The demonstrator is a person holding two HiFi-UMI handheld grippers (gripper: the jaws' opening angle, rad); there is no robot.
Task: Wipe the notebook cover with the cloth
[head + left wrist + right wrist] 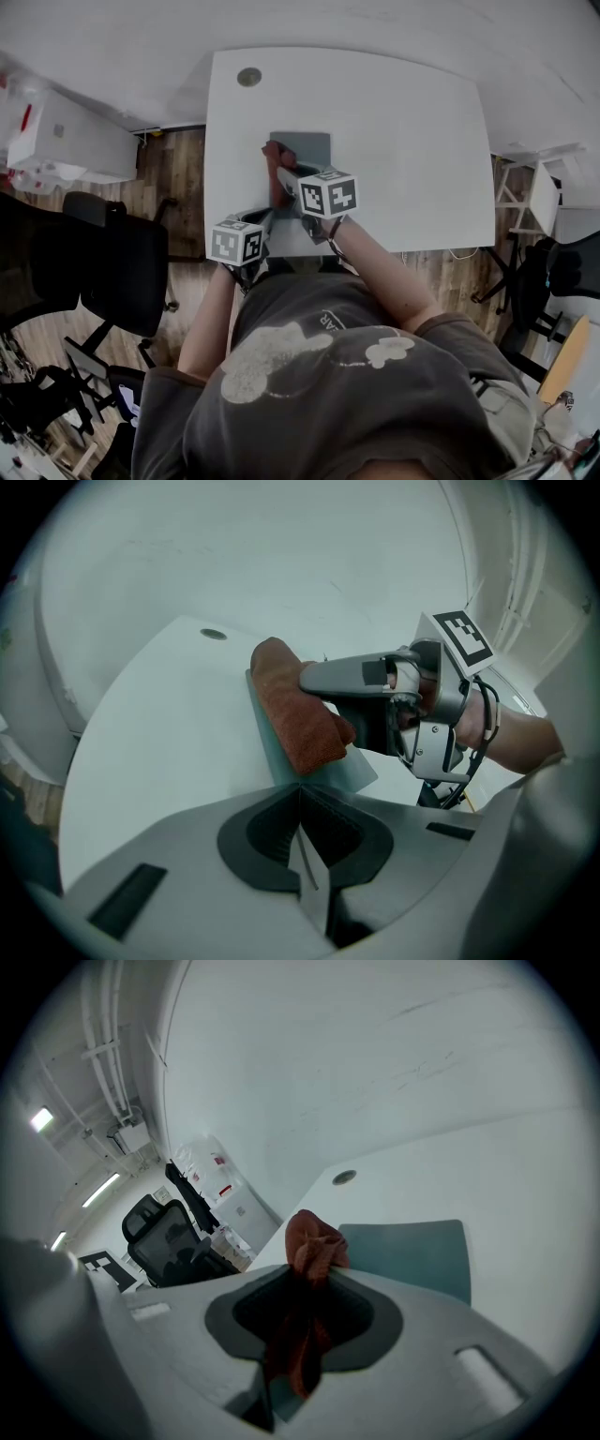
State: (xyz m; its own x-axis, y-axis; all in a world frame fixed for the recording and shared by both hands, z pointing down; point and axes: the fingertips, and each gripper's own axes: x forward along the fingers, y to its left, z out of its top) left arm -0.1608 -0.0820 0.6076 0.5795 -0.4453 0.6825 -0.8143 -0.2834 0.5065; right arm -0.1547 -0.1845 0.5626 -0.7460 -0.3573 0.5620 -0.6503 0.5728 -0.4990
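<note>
Now, right tool (314,1274) tight on cloth (315,1239), left tool (300,794) tight on notebook (412,1255) corner.

We find the notebook (305,148) on the table (422,141), left of centre and toward the front edge. The cloth (277,169) lies along its left edge, with the right gripper (305,1277) just before it. The left gripper (302,794) meets the notebook's near corner at the front edge. A grommet (249,77) sits by the far left corner.

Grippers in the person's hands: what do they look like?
The left gripper and right gripper are grey with dark-lined jaws. Each carries a white cube of black square markers. Black cables loop beside the right one. The person wears a grey T-shirt.
</note>
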